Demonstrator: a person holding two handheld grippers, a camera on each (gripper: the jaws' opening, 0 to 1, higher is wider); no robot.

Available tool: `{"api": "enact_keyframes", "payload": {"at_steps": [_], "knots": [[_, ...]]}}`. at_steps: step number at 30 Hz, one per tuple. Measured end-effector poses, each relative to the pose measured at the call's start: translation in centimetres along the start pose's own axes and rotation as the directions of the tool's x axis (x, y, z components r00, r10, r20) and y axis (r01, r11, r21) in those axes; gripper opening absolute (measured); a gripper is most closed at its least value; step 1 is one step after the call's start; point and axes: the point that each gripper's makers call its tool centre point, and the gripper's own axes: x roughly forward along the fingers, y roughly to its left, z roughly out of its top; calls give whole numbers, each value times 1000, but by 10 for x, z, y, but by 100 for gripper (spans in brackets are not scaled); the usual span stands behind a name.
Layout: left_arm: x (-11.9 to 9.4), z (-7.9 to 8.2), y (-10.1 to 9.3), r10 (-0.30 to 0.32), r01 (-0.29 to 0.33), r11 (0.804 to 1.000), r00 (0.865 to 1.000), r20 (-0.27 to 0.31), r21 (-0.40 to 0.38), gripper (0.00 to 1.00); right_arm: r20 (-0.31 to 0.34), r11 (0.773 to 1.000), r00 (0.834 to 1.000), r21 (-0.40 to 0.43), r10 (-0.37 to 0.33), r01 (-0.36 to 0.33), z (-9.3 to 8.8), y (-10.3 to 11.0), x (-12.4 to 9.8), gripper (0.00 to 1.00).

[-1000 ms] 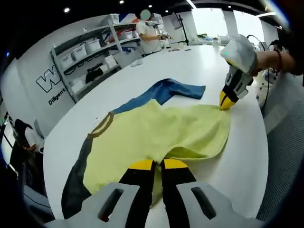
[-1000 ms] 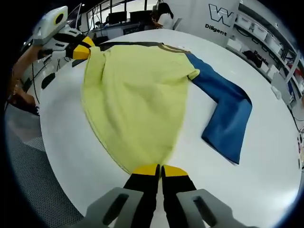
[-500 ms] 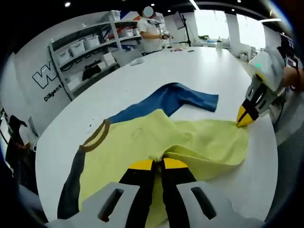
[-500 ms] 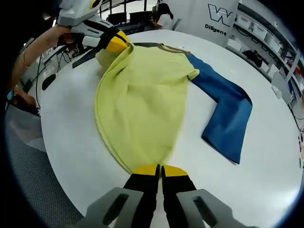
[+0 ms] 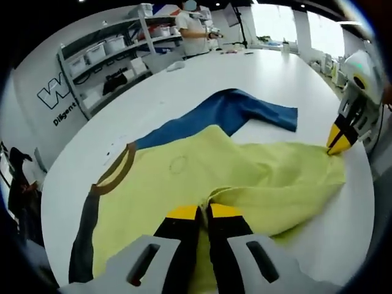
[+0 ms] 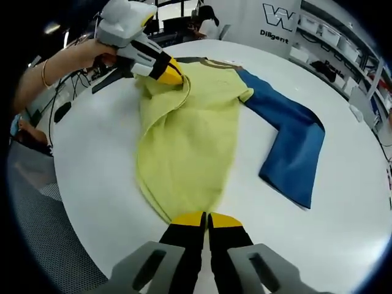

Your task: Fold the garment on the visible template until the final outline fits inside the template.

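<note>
On the table point(image 6: 343, 202), both grippers' jaws pinch the garment point(image 6: 190, 141)

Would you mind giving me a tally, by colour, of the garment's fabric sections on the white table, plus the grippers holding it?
Yellow body panel: 1
Blue sleeve: 1
Dark sleeve: 1
Brown collar band: 1
Grippers pinching the yellow fabric: 2, left gripper and right gripper
Total: 6

White table point(image 6: 343, 233) — yellow-and-blue garment point(image 6: 190, 141) lies on it.
</note>
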Motion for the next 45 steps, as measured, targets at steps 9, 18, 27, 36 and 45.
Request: {"api": "enact_keyframes", "payload": {"at_steps": [9, 18, 27, 36, 45], "knots": [[12, -11, -8, 5, -4, 1000, 999, -46, 24, 9, -1, 1000, 1000, -4, -4, 4, 1, -1, 1, 0], [4, -10, -1, 17, -17, 999, 1000, -5, -37, 21, 9, 1000, 1000, 4, -5, 5, 2, -1, 1, 0], [-36, -2, -8, -29, 28, 1000, 997, 77, 14, 42, 15, 1000, 1000, 8, -3, 3, 2, -1, 1, 0], [-50, -17, -24, -71, 62, 993, 993, 97, 99, 40, 19, 1000, 1000, 14, -1, 1, 1, -2, 1, 0], [-52, -25, -21, 7, -22, 944, 999, 46, 329, 34, 23, 1000, 1000, 26, 2, -3, 1, -2, 1, 0]]}}
